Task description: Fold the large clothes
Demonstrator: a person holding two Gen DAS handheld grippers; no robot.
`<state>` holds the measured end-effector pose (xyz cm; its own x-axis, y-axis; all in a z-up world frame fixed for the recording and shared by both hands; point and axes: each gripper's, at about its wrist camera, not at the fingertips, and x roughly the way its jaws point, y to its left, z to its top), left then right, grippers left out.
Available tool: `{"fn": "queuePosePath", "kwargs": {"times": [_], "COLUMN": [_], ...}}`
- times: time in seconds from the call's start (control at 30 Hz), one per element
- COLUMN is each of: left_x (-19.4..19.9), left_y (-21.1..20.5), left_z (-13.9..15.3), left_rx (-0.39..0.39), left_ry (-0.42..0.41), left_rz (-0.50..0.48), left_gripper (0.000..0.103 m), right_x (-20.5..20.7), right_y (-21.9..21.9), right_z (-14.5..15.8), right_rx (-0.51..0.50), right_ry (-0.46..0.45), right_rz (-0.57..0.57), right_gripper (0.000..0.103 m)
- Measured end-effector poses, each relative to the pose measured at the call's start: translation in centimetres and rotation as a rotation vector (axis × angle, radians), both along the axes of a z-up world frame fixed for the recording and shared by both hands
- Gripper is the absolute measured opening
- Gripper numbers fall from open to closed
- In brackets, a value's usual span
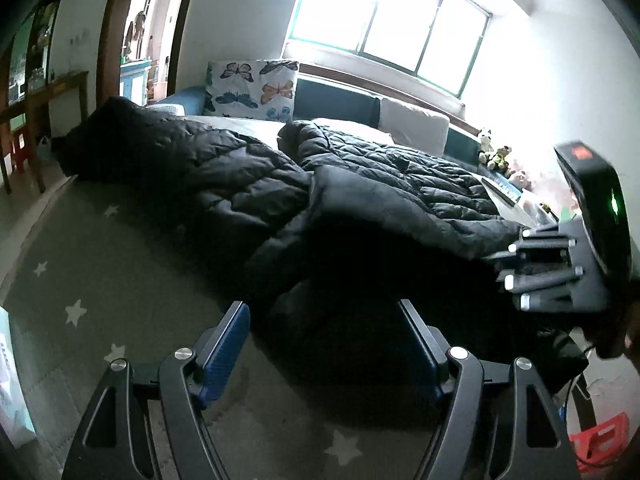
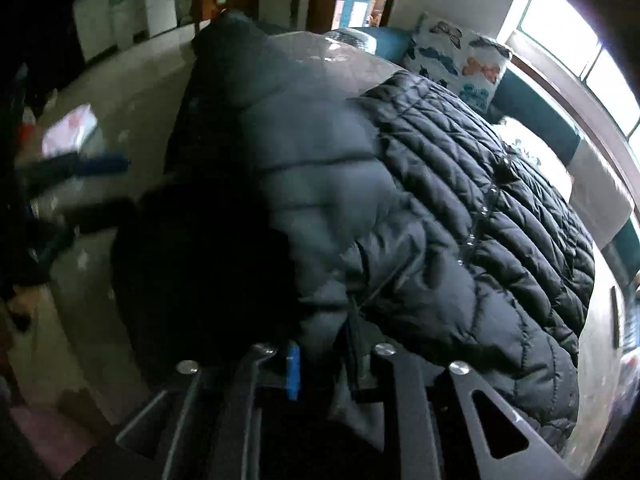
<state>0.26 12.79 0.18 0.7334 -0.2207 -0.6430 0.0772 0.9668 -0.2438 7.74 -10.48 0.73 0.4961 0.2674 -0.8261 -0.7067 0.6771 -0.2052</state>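
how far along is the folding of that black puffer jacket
Early to midway. Done: one part of the black puffer jacket already lies doubled over itself on the star-print mat. In hand: fabric sits between the right hand-held gripper pads. The left hand-held gripper is open, empty. Left: a compact, flat fold.

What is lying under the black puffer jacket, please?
The black puffer jacket lies spread on a grey star-print mat, which shows along its near edge. Whatever sits beneath the jacket's middle is covered.
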Motion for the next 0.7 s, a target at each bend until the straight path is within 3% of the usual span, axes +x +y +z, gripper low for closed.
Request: {"fn": "queuePosePath", "kwargs": {"times": [0.13,0.27,0.4,0.57,0.7], "left_x": [0.2,0.4,0.9,2.4,5.2], "left_y": [0.1,0.4,0.3,-1.8,-5.5], "left_z": [0.4,1.4,3.2,6.1,7.8], "left_rx": [-0.033,-0.039,-0.045,-0.041,-0.016], "left_ry": [0.004,-0.013,-0.042,-0.103,-0.12], "left_rz": [0.016,0.041,0.056,0.016,-0.065], "left_gripper": [0.078,0.078,0.078,0.078,0.078], "right_x": [-1.9,-2.9,-0.9,5.0,6.2], "right_y": [-0.4,-3.5,-9.3,-18.6,-22.2], "right_z": [1.3,4.5,6.1,2.5,-1.4], "right_rx": [0.015,0.168,0.27,0.309,0.389], "right_ry": [-0.021,0.004,-0.023,0.021,0.109], "right_rz": [0.063,0.08,-0.061,-0.35,-0.4], "right_gripper": [0.036,0.037,0.037,0.037,0.037]}}
